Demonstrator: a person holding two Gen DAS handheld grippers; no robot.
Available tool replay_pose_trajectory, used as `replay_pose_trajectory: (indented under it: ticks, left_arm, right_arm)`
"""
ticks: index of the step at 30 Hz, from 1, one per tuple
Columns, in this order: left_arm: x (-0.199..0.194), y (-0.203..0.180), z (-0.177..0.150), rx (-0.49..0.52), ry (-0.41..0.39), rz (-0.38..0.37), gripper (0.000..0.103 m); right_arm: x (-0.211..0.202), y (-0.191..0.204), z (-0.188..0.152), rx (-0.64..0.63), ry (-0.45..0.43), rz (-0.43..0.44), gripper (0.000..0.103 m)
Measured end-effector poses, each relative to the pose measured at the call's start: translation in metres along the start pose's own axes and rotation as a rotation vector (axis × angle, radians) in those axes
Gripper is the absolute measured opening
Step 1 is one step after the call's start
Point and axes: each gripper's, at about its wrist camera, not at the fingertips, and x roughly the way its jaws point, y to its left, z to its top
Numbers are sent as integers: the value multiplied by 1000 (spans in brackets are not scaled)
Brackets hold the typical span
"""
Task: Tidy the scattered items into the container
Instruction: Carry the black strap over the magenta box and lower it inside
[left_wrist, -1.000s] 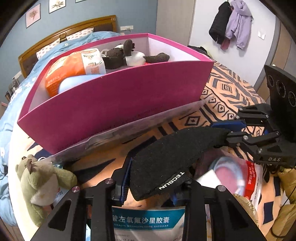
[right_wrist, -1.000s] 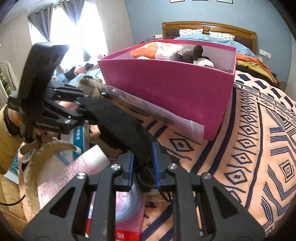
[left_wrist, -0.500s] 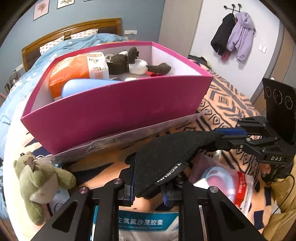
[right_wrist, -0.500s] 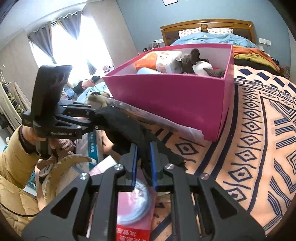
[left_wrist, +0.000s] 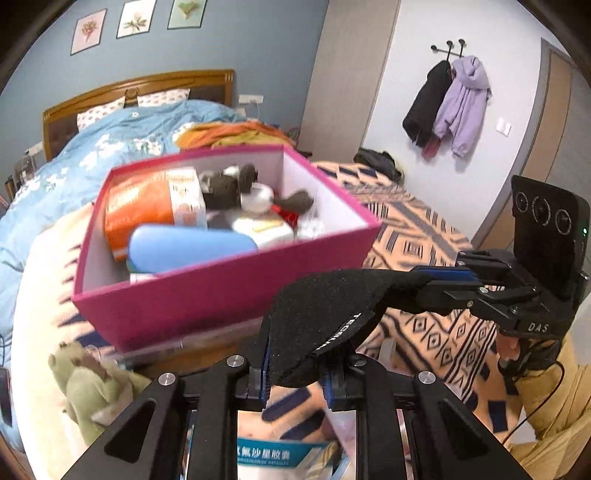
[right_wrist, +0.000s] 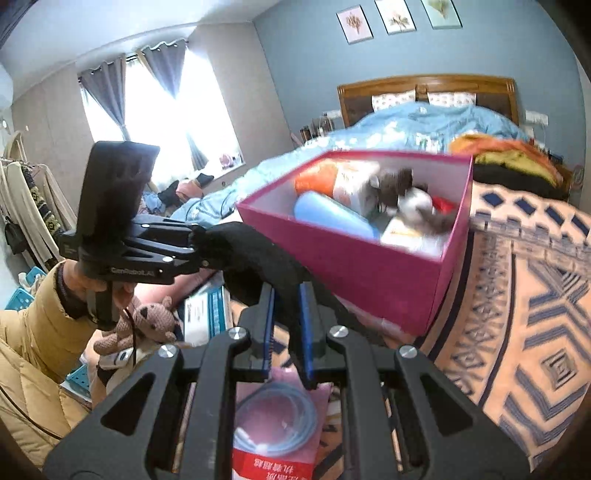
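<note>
A black TECSUN fabric pouch (left_wrist: 332, 314) is held between both grippers, lifted above the bed in front of the pink box (left_wrist: 207, 299). My left gripper (left_wrist: 295, 376) is shut on one end of the pouch. My right gripper (right_wrist: 286, 325) is shut on the other end of the pouch (right_wrist: 258, 258); it also shows in the left wrist view (left_wrist: 436, 284). The pink box (right_wrist: 369, 273) holds an orange packet (left_wrist: 144, 206), a blue case (left_wrist: 188, 247), a dark plush toy (left_wrist: 229, 184) and white items.
A green plush toy (left_wrist: 88, 384) and a blue-and-white medicine box (left_wrist: 273, 458) lie below the left gripper. A pink packet with coiled tubing (right_wrist: 277, 417) and a brown knitted bear (right_wrist: 147, 321) lie below the right gripper. The patterned blanket (right_wrist: 517, 314) stretches right.
Both grippers have risen with the pouch, so the box's inside now shows from above. Both stay shut on the pouch.
</note>
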Motion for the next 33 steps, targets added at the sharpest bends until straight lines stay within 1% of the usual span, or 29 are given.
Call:
replay_pose_trajectory:
  ticks: [4, 9, 12, 15, 21, 27, 33]
  left_arm:
    - [-5, -5, 19, 18, -35, 3, 20]
    - [-5, -1, 44, 11, -60, 13, 20]
    - [0, 7, 56, -6, -56, 16, 20]
    - [8, 13, 66, -22, -48, 26, 20]
    - [28, 30, 83, -78, -31, 20, 20]
    - [49, 42, 90, -120, -2, 26, 20]
    - [68, 55, 94, -163, 29, 37, 20]
  right_arm:
    - [-10, -4, 18, -8, -52, -1, 15]
    - [-6, -13, 40, -27, -64, -24, 15]
    - [-1, -23, 53, -18, -70, -31, 15]
    - [6, -31, 62, -18, -62, -35, 15]
    - [25, -46, 77, -23, -32, -62, 15]
    - [45, -62, 90, -25, 1, -81, 15]
    - [66, -78, 94, -15, 48, -99, 15]
